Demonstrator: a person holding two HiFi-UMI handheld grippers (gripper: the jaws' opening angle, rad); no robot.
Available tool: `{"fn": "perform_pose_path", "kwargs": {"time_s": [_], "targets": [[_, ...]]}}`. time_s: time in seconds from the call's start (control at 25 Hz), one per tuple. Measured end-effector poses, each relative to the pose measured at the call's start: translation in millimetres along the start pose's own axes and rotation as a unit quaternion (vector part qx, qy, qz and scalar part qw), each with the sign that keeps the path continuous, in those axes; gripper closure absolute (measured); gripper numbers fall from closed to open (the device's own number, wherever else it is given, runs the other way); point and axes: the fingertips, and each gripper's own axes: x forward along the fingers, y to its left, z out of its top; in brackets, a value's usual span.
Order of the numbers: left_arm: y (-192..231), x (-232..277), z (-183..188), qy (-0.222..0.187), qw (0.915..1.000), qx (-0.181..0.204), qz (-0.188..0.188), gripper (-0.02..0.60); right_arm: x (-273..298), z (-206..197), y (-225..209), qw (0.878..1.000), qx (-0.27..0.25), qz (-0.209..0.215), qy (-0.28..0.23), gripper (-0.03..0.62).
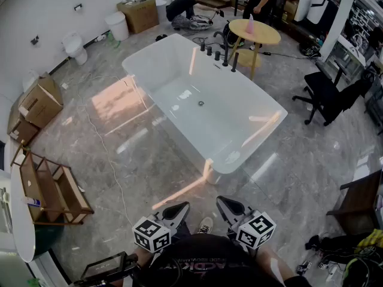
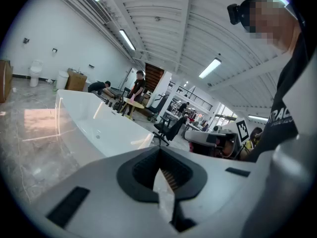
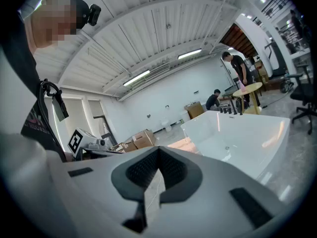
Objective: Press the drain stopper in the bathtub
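Observation:
A white freestanding bathtub (image 1: 251, 109) stands in the middle of the floor, with the small round drain stopper (image 1: 201, 103) on its bottom. Both grippers are held low by the person's body, well short of the tub's near end. My left gripper (image 1: 178, 208) and right gripper (image 1: 226, 205) both have their jaws together with nothing between them. In the left gripper view the tub (image 2: 114, 133) lies ahead to the left, and the drain stopper (image 2: 97, 131) shows as a faint dot. In the right gripper view the tub (image 3: 247, 128) lies ahead to the right with the drain stopper (image 3: 227, 148) inside.
Black tap fittings (image 1: 218, 55) stand on the tub's far rim. Behind it are a round wooden table (image 1: 254, 31) and two people. A black office chair (image 1: 326, 94) is at the right, cardboard boxes (image 1: 39, 103) and a wooden rack (image 1: 51, 190) at the left. A cable (image 1: 111, 160) crosses the floor.

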Motion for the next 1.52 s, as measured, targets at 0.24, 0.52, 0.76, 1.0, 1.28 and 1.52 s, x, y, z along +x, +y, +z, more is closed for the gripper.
{"fn": "perform_pose_path", "kwargs": {"time_s": [0.24,0.52,0.76,1.0,1.28,1.52], "targets": [[3.1,-1.4,0.0,-0.003,1.0000,0.000,0.003,0.578,3.1,-1.1,0.2,1.000,-0.001,0.002,0.000,0.580],[4.3,-3.1,-0.5,-0.004,1.0000,0.000,0.003,0.578,4.8,-0.5,3.0,1.000,-0.003,0.004,-0.002,0.580],[3.1,-2.5,-2.2,-0.003,1.0000,0.000,0.001,0.578,2.7,2.4,5.6,1.000,0.001,0.013,-0.017,0.579],[8.3,-4.8,3.3,-0.005,0.9999,0.003,0.009,0.578,6.4,5.4,7.0,1.000,0.006,0.023,-0.021,0.580],[14.3,-9.1,8.4,0.001,0.9997,0.005,0.023,0.578,12.3,12.8,4.4,0.999,0.006,0.026,-0.028,0.580],[20.4,-14.2,12.4,0.001,0.9994,0.004,0.034,0.578,18.7,16.1,2.1,0.999,0.012,0.029,-0.030,0.580]]}}
